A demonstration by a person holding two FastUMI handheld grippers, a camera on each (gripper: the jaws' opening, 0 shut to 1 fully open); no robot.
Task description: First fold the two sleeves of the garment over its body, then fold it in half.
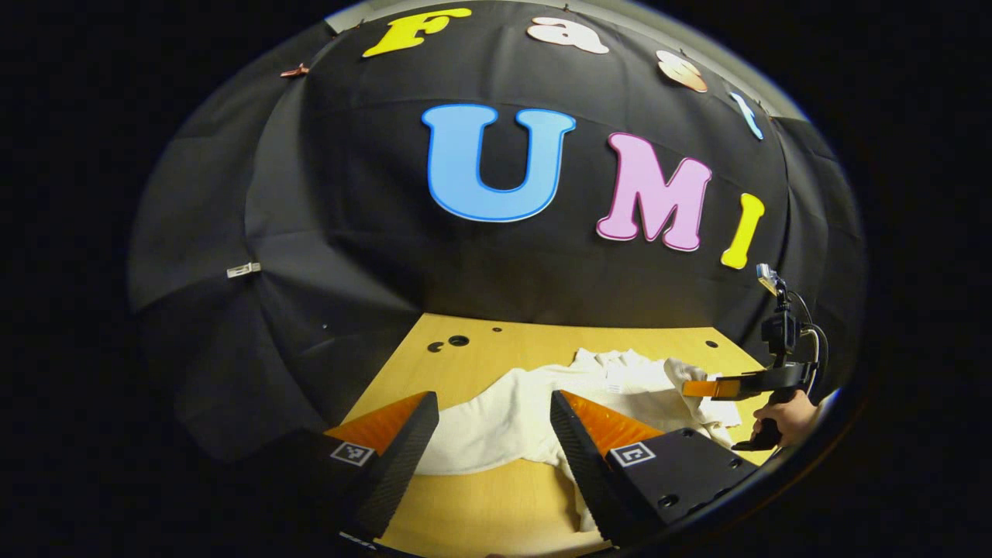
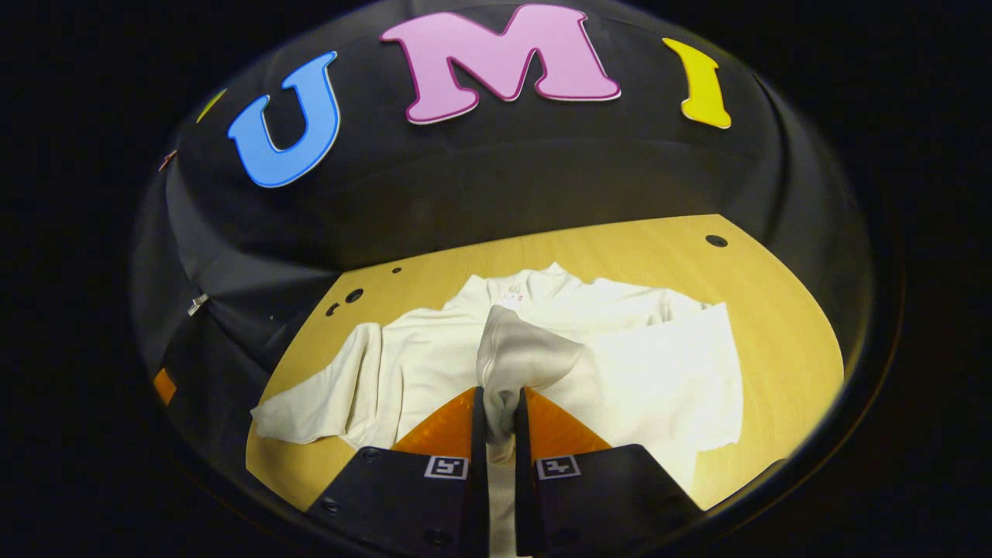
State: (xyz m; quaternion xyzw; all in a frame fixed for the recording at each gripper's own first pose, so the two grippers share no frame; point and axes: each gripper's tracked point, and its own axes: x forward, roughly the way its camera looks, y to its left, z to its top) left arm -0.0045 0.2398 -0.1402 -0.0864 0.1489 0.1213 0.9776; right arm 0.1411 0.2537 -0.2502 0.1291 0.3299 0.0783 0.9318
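A white short-sleeved garment (image 2: 434, 356) lies spread on the wooden table (image 2: 775, 310), collar (image 2: 515, 291) toward the far wall. My right gripper (image 2: 500, 415) is shut on one sleeve (image 2: 519, 353), which is pulled up in a fold over the body. The other sleeve (image 2: 310, 403) lies flat, stretched out to the left. In the left gripper view my left gripper (image 1: 492, 422) is open above the near left part of the garment (image 1: 504, 415), nothing between its fingers. Farther right there, a hand (image 1: 787, 418) holds the right gripper (image 1: 697, 387) with white cloth in it.
Black cloth walls close the table at the back and left. Small round holes (image 1: 459, 340) mark the table's far left, and another hole (image 2: 716, 241) the far right. Bare wood (image 1: 496, 504) lies in front of the garment.
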